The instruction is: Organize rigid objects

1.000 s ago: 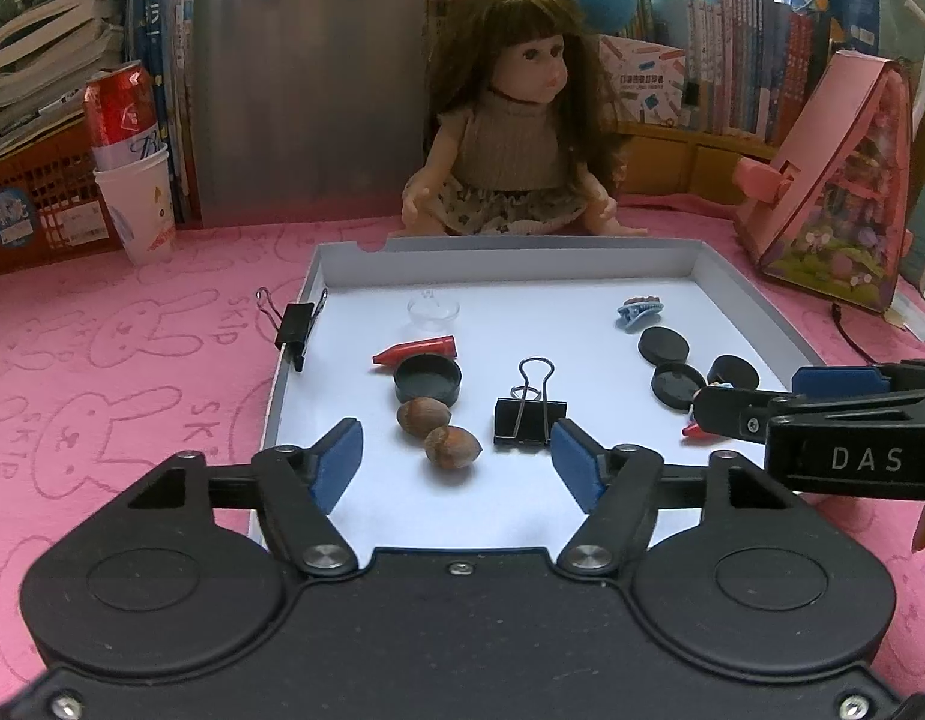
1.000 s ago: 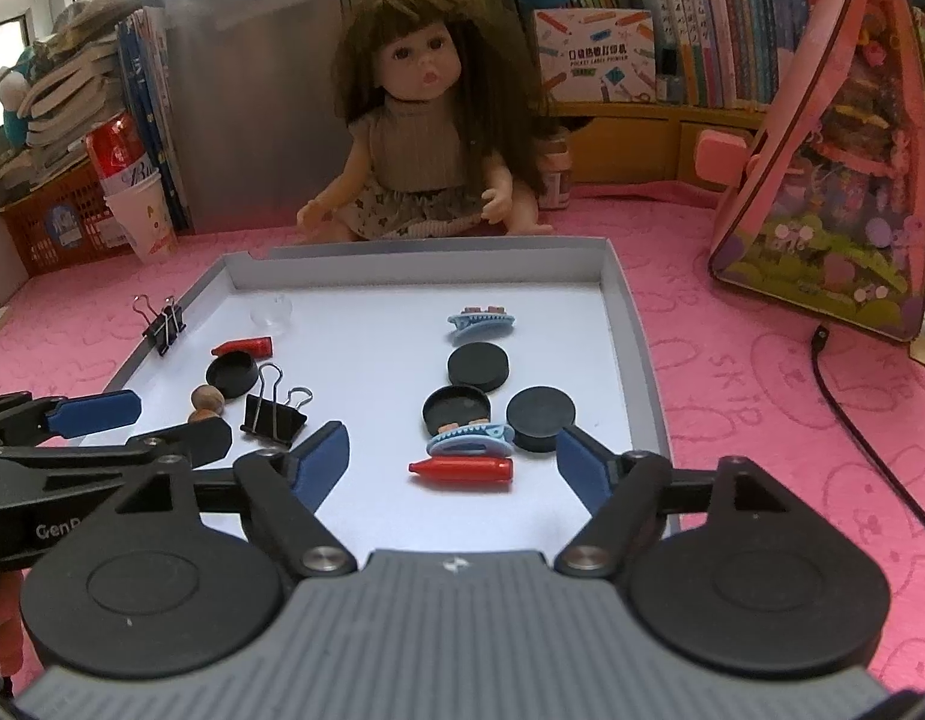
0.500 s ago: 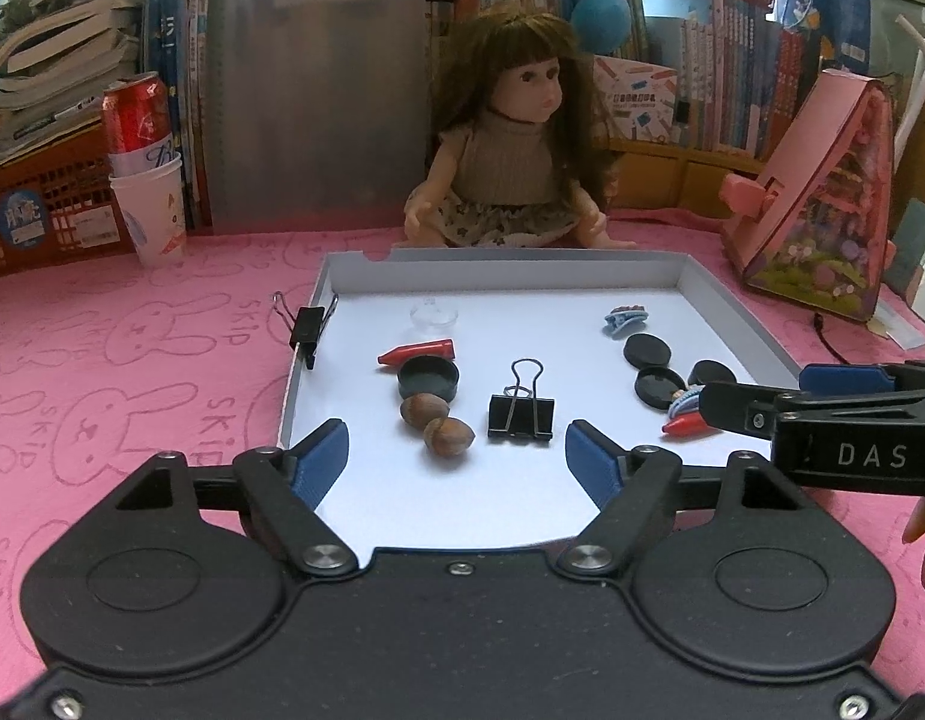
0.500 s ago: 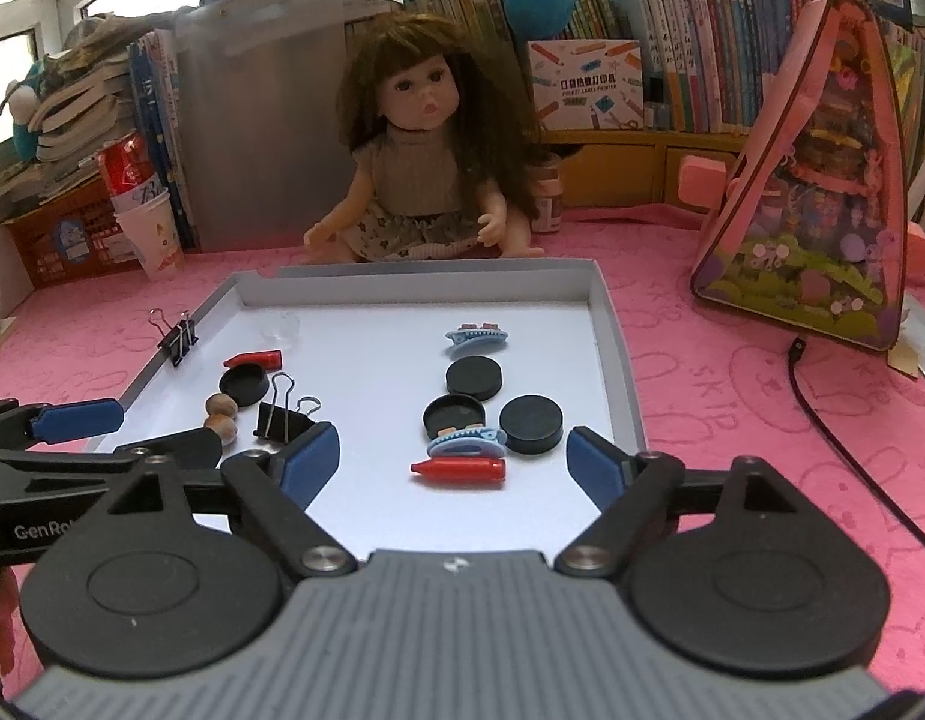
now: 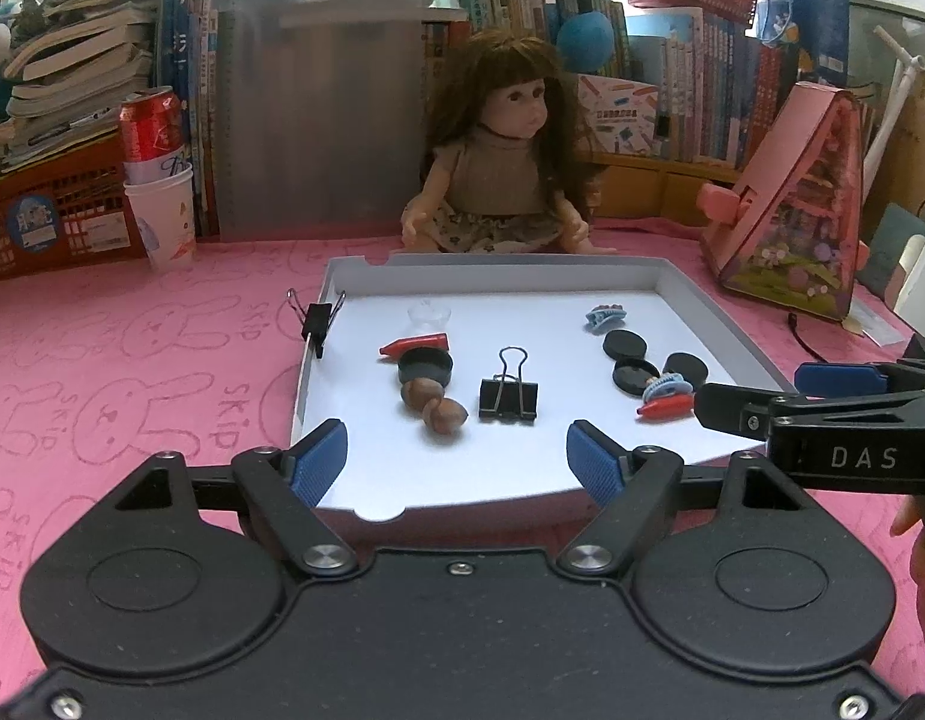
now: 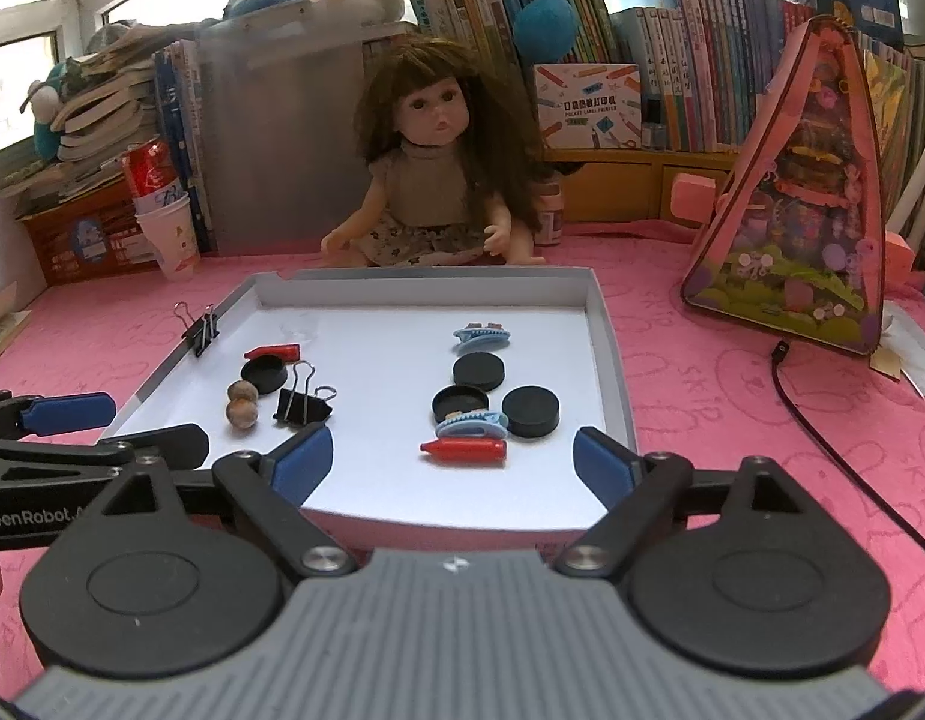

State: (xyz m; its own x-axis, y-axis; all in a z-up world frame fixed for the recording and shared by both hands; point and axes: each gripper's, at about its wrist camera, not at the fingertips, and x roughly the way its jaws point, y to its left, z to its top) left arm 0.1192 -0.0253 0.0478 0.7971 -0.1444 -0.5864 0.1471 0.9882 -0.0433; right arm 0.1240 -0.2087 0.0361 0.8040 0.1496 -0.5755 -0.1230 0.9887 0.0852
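Observation:
A white tray point(image 5: 720, 324) on the pink cloth holds small items. On its left lie a red cap point(image 5: 413, 344), a black lid point(image 5: 425, 367), two brown nuts point(image 5: 432, 405) and a black binder clip point(image 5: 508, 396). Another binder clip point(image 5: 317, 321) grips the left rim. On its right lie black discs point(image 6: 477, 371), two blue hair clips point(image 6: 480, 336) and a red cap point(image 6: 462, 450). My left gripper point(image 5: 456, 450) hovers open over the tray's near edge, holding nothing. My right gripper point(image 6: 451, 459) hovers beside it; its jaws are opening, with nothing between them.
A doll point(image 5: 504, 180) sits behind the tray. A pink toy house point(image 5: 804, 204) stands at the right, with a black cable point(image 6: 822, 438) on the cloth. A red can in a paper cup point(image 5: 156, 180) and an orange crate stand at the left. Books line the back.
Both grippers have drawn back from the tray toward its near edge, and their jaws stand wider apart. The items in the tray have not moved.

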